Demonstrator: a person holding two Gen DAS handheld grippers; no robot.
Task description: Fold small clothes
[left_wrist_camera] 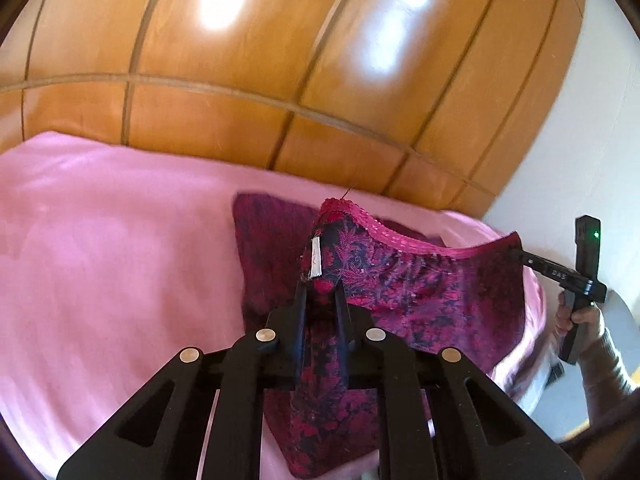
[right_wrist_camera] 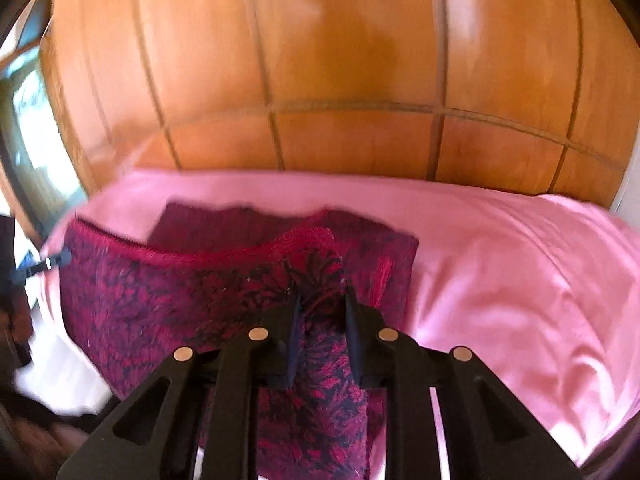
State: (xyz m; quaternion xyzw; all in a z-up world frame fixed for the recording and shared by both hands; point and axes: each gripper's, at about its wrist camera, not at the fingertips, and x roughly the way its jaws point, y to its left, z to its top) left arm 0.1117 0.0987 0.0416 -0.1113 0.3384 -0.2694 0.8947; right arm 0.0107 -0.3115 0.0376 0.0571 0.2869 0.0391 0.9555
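- The left gripper (left_wrist_camera: 322, 294) is seen with its fingers (left_wrist_camera: 301, 300) nearly closed, pinching one end of the waistband of the patterned red garment (left_wrist_camera: 432, 292).
- The right gripper (right_wrist_camera: 322, 300) is likewise clamped, its fingers (right_wrist_camera: 352, 312) nipping the opposite end of the same waistband.
- The garment is held stretched between the two grippers, lifted above the pink sheet (left_wrist_camera: 120, 248) of the bed, its lower part hanging down.
- A folded dark red cloth (right_wrist_camera: 224, 224) is seen lying on the sheet behind it.
- A wooden headboard (left_wrist_camera: 280, 60) is seen beyond the bed.
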